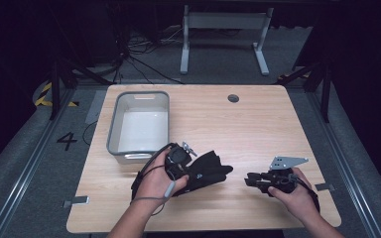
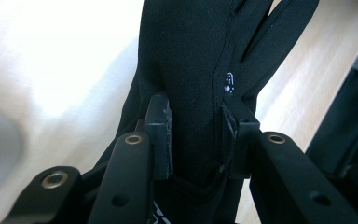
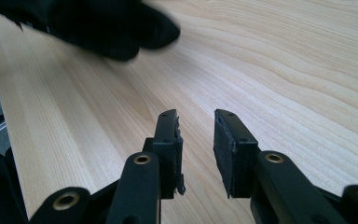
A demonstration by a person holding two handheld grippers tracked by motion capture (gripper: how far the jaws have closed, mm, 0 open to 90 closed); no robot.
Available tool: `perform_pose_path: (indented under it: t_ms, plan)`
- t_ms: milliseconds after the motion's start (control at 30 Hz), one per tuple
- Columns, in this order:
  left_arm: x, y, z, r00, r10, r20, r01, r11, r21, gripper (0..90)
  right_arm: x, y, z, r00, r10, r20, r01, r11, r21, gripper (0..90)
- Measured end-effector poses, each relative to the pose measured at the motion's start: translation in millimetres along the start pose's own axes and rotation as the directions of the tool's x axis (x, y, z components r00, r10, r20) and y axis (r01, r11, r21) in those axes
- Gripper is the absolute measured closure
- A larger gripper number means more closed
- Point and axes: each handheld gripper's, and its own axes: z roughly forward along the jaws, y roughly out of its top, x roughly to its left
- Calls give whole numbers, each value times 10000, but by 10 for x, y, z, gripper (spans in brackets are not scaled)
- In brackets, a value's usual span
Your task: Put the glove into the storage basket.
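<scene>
A black glove [image 1: 211,171] hangs just above the wooden table [image 1: 243,129], its fingers pointing right. My left gripper [image 1: 191,173] is shut on it near the cuff. In the left gripper view both pads [image 2: 161,135] press the fabric of the glove [image 2: 186,56] between them, and a small white mark shows by a seam. My right gripper [image 1: 248,181] rests low over the table at the right, pointing left toward the glove's fingertips. It stands open [image 3: 196,135] with bare wood between the pads, and the glove's blurred tips [image 3: 98,28] lie ahead of it.
A grey plastic bin [image 1: 113,124], with nothing in it, stands at the table's left, just behind my left hand. A round cable hole [image 1: 233,98] sits near the far edge. Beyond the table are a white desk frame [image 1: 223,29] and floor cables.
</scene>
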Motion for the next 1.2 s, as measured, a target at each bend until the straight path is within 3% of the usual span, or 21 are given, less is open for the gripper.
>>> perform_pose_path:
  t_ms: [167,400,567,667,800,933,1167,1200]
  plan:
    - [82,50,-169,9993,-196,-306,189,9996,-217,683,-24,14,22,10000,-4,-32,4,10000,9,711]
    - [326,95,-363,9933,-955,-648,911,9935,-680,683,-44,4,39,10000,58,-29,-57,10000,80,705]
    - [450,121,-448,9871,-1289,-952,1210,9891,-839,682,-78,33,64,10000,-35,39,35,9998,204,701]
    - [586,152,-560,9787,-1682,-1176,1542,9808,-1194,682,-130,22,82,9999,-58,160,53,9993,366,700]
    - [743,171,-670,9635,-2249,-1450,2015,9663,-1603,683,-162,-24,75,9998,46,217,-55,9992,398,701]
    - [925,177,-731,9392,-2936,-1781,2602,9469,-1887,683,-162,-31,52,9998,79,208,-85,9995,311,698]
    - [1208,176,-734,8890,-3970,-2281,3488,9099,-2244,682,-151,-27,61,9997,52,250,-59,9996,294,696]
    - [1208,176,-734,8890,-3970,-2281,3488,9099,-2244,682,-150,-27,62,9997,56,248,-63,9995,299,695]
